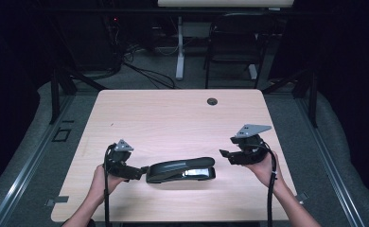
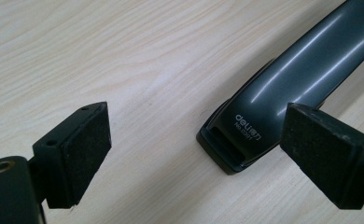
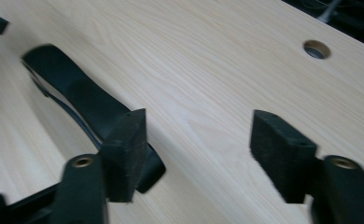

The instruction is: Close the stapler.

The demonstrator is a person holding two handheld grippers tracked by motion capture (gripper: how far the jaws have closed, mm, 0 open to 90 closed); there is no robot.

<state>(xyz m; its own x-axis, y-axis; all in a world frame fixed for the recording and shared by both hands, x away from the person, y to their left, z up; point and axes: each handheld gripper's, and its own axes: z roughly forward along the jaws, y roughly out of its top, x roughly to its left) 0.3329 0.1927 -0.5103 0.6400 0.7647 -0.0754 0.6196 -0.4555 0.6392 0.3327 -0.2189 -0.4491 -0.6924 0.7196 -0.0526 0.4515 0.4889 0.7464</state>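
Note:
A dark grey stapler [image 1: 180, 169] lies flat near the front of the wooden table [image 1: 173, 118], its length running left to right. My left gripper [image 1: 142, 171] sits at the stapler's left end. In the left gripper view this gripper [image 2: 203, 149] is open, and the stapler's printed end [image 2: 287, 88] lies just ahead of the wide-apart pads, close to the right one. My right gripper [image 1: 224, 155] hovers off the stapler's right end, held in a hand. In the right gripper view it [image 3: 201, 149] is open with bare table between the pads, the stapler [image 3: 77, 95] behind its left pad.
A round cable hole [image 1: 212, 101] [image 3: 317, 49] sits near the table's far edge. Beyond the table are a black chair [image 1: 234, 42], a white desk leg [image 1: 179, 47] and floor cables. Dark curtains flank both sides.

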